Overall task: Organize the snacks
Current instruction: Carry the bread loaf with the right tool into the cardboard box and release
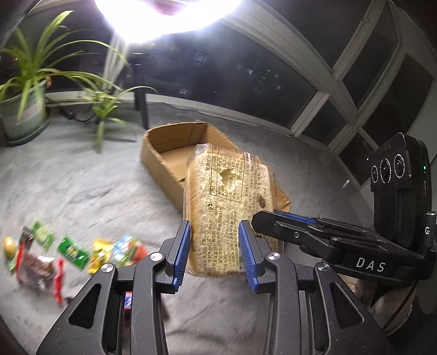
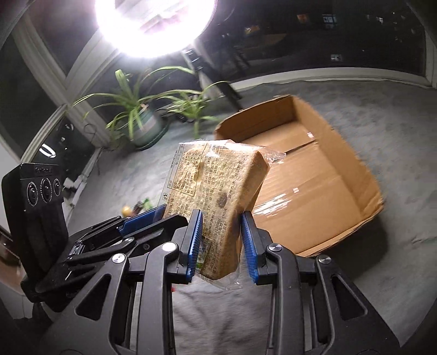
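Observation:
A clear-wrapped loaf of sliced bread [image 1: 224, 196] hangs in the air, held from both sides. My left gripper [image 1: 215, 234] is shut on its near end, blue pads pressing the wrapper. My right gripper [image 2: 221, 232] is shut on the same bread loaf [image 2: 215, 185] from the other side. In the left wrist view the right gripper's fingers [image 1: 289, 221] reach in from the right. Just beyond the loaf an open cardboard box [image 1: 174, 142] lies on the grey carpet; in the right wrist view the box [image 2: 314, 174] looks empty.
Several small snack packets [image 1: 73, 251] and a wrapped chocolate cake [image 1: 38, 267] lie scattered on the carpet at the left. A potted plant [image 1: 24, 114] stands at the back left by dark windows. A bright ring lamp [image 2: 153, 24] glares overhead.

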{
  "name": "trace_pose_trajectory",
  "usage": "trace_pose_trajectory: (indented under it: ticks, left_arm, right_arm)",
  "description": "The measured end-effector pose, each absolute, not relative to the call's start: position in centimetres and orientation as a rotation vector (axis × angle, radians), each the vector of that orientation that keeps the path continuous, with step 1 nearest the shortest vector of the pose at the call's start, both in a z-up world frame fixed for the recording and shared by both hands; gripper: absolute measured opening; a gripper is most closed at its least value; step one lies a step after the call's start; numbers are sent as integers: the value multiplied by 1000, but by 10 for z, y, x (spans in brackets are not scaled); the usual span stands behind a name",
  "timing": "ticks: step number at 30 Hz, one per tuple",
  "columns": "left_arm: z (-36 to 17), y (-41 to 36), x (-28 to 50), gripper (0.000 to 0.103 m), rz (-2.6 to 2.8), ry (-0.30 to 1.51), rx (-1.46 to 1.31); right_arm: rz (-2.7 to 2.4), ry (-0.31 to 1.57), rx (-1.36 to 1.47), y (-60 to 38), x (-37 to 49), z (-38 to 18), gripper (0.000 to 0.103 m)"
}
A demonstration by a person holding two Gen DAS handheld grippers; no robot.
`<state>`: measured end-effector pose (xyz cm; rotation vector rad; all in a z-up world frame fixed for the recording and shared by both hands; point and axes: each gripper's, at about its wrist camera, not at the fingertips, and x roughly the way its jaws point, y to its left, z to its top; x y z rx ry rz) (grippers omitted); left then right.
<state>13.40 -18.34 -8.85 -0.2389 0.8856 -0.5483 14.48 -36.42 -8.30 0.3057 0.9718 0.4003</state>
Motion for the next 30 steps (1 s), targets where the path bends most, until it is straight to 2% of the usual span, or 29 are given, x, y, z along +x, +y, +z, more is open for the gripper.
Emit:
trace_pose_trajectory:
  ticks: [18,30]
  left_arm:
    - [-95,-252,163,31,-522,892,-61]
    - [-82,-232,159,31,-536,871,-94]
  right_arm:
    - [265,987,275,-412,168,-98,30]
    - [261,949,257,-399,155,-84,31]
